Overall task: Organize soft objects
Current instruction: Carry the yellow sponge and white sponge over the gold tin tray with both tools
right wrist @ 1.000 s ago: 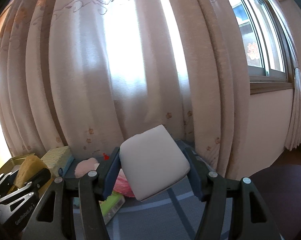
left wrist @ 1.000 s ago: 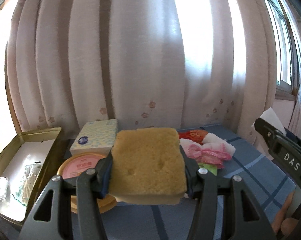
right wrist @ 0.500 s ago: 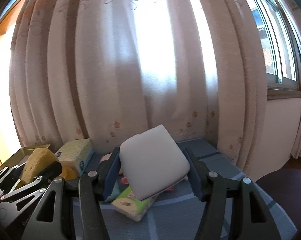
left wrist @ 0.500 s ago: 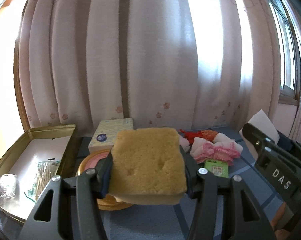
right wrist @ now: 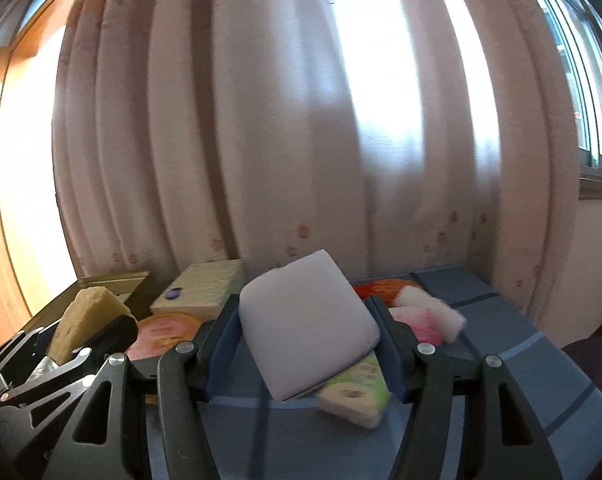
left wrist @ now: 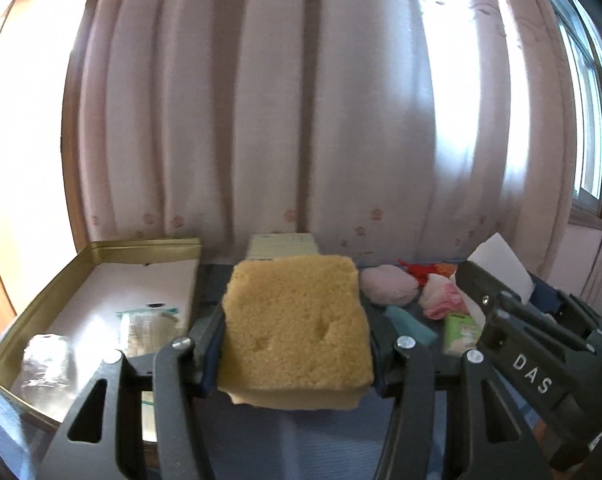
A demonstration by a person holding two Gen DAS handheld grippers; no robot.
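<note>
My left gripper (left wrist: pixel 295 354) is shut on a yellow sponge (left wrist: pixel 297 332), held above the blue tablecloth just right of the gold tin (left wrist: pixel 41 300). My right gripper (right wrist: pixel 307 340) is shut on a white foam pad (right wrist: pixel 307 320), tilted on one corner. In the right wrist view the left gripper (right wrist: pixel 81 344) with its yellow sponge (right wrist: pixel 87 320) shows at the far left. The left wrist view has the right gripper (left wrist: pixel 513 320) and its white foam pad (left wrist: pixel 499 264) at the right edge.
The gold tin holds a foil-wrapped item (left wrist: pixel 47 356) and a clear packet (left wrist: pixel 149 328). On the cloth lie a tissue box (right wrist: pixel 203 290), a round pink-lidded tub (right wrist: pixel 165 330), a green packet (right wrist: pixel 355 394), pink puffs (left wrist: pixel 389 290) and a red-orange item (right wrist: pixel 381 288). Curtains hang close behind.
Both grippers have swung leftward with their loads still held. The gold tin has come closer to the middle of the left wrist view; more of the table's left side shows in the right wrist view.
</note>
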